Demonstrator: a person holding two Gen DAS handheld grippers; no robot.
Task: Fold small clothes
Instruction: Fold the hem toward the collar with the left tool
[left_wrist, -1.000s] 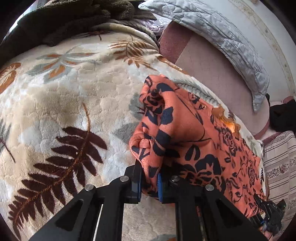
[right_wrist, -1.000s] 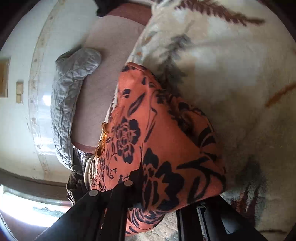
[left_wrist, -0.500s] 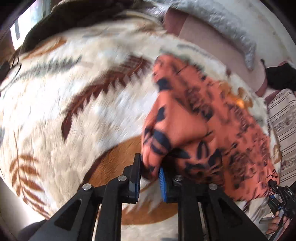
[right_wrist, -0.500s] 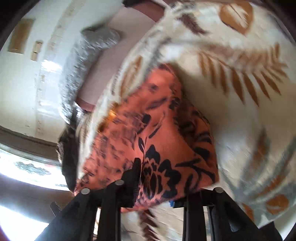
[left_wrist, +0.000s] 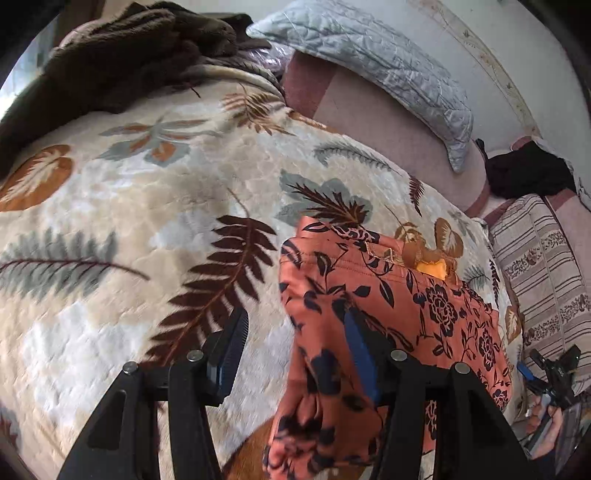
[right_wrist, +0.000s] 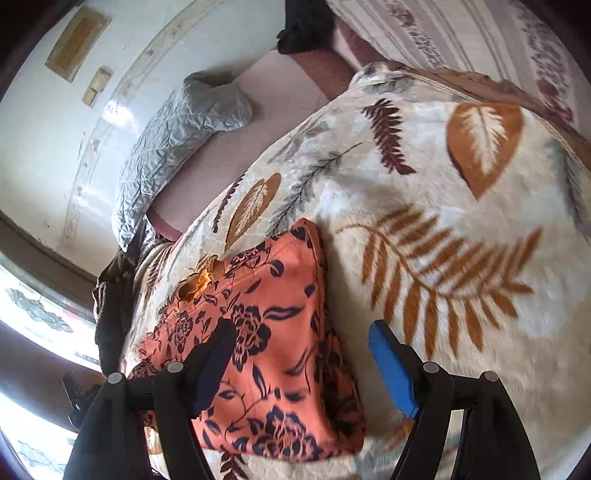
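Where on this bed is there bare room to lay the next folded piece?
Bare leaf-print blanket lies left of the orange floral garment, up to the brown throw, and in the right wrist view, right of the garment up to the striped cushion. It is crowded toward the grey pillow and the black bundle.

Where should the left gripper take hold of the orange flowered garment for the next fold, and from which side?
Probably the near left corner of the orange garment, approached from the blanket side. There the layered edge bunches thick and hangs free, unlike the flat middle.
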